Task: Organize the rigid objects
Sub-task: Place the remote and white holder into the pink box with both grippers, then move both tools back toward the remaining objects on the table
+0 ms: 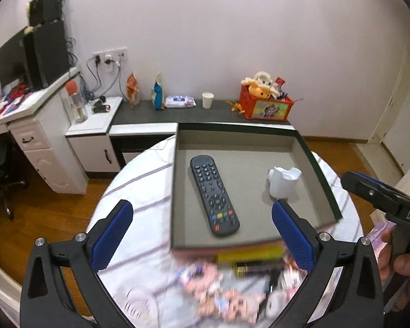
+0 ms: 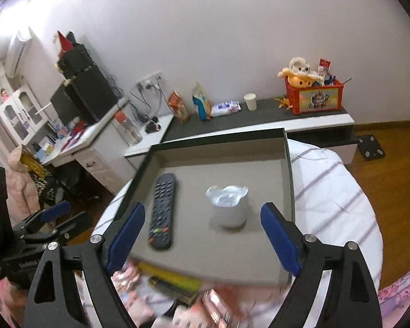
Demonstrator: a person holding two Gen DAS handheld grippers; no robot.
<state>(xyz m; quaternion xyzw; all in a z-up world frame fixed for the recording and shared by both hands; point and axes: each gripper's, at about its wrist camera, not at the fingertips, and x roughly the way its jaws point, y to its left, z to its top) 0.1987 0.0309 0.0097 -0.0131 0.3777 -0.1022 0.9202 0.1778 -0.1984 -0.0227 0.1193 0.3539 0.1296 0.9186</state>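
Inside the shallow cardboard tray point(image 1: 325, 175), on its flat grey floor, lie two rigid objects: a black remote control point(image 1: 214, 195) and a white cup point(image 1: 283, 181). I see the remote as a long, slim slab with rounded ends, rows of small dark keys and a line of coloured keys near its nearer end; it lies flat in the left half of the tray. The cup stands upright in the right half, well apart from the remote, smooth and matt white, with a wavy, uneven rim. The tray has low upright walls, dark on the outside and grey within, and it rests on a round tabletop point(image 1: 139, 191) covered in white cloth with pale purple stripes. Nearer to me, outside the tray, blurred items lie on the cloth, among them a yellow bar point(image 1: 248, 254) and pink-printed packets point(image 1: 205, 273). My left tool point(image 1: 202, 235) has its blue textured pads wide apart with nothing between them. My right tool point(image 2: 202, 236) is likewise spread, its pads gripping nothing; the cup appears beyond them, untouched.
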